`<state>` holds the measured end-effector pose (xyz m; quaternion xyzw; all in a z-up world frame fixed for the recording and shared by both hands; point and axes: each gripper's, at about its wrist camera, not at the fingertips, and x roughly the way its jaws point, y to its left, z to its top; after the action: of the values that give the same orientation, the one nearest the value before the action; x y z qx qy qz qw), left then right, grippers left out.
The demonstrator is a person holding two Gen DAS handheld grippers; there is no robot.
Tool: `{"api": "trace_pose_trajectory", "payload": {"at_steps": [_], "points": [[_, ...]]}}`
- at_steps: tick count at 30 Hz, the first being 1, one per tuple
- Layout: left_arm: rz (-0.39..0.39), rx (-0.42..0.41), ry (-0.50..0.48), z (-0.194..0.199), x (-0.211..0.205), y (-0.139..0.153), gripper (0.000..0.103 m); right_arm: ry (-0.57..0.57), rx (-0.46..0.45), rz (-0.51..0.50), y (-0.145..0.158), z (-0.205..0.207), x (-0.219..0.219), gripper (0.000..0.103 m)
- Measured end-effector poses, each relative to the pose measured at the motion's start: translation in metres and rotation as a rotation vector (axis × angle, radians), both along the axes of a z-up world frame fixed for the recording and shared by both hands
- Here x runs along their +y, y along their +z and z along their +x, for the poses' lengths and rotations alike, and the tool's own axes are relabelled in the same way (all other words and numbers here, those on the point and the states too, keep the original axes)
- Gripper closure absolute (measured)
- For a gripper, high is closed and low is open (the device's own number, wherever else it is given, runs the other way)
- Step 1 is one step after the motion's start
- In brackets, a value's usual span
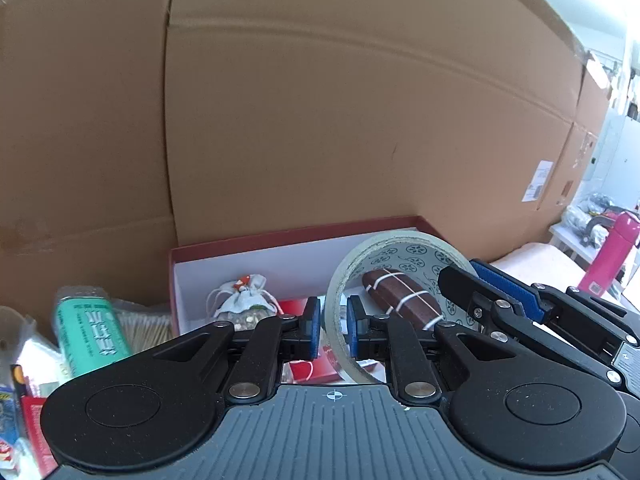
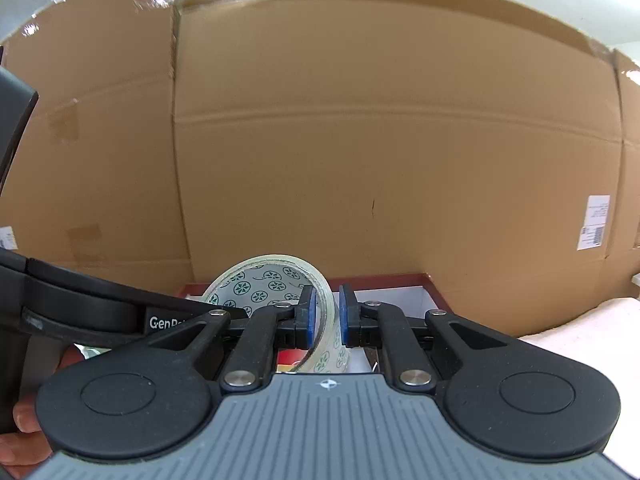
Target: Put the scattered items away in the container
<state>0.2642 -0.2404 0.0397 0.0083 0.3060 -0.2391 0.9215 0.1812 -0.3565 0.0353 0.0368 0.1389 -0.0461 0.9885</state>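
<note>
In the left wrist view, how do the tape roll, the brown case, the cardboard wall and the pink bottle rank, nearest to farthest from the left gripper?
1. Tape roll, gripped between the left gripper pads.
2. Brown case, in the red box, just behind.
3. Cardboard wall, behind the box.
4. Pink bottle, far right.

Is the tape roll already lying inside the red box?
No. Both hand-held grippers hold the tape roll on edge, above the red box.

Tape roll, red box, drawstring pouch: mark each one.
tape roll [image 1: 335, 300], left wrist view, on its clear band.
red box [image 1: 304, 234], left wrist view, on its far rim.
drawstring pouch [image 1: 244, 300], left wrist view, on its cloth body.
</note>
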Motion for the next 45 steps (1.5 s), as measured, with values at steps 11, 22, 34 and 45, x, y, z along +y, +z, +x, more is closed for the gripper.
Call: {"api": "trace_pose_trajectory", "payload": {"at_steps": [11, 22, 34, 45], "points": [[0.047, 0.082, 0.007, 0.047, -0.019, -0.040, 0.087, 0.017, 0.087, 0.049, -0.038, 0.049, -0.025, 0.089], [0.051, 0.117, -0.001, 0.060, -0.030, -0.051, 0.066, 0.007, 0.142, 0.097, -0.056, 0.071, -0.041, 0.084], [-0.008, 0.039, 0.123, 0.041, 0.000, -0.044, 0.009, -0.118, 0.060, 0.116, -0.054, 0.042, -0.059, 0.009], [0.086, -0.042, 0.143, 0.003, 0.010, -0.040, 0.009, -0.089, 0.117, 0.097, -0.046, 0.011, -0.045, 0.000]]}}
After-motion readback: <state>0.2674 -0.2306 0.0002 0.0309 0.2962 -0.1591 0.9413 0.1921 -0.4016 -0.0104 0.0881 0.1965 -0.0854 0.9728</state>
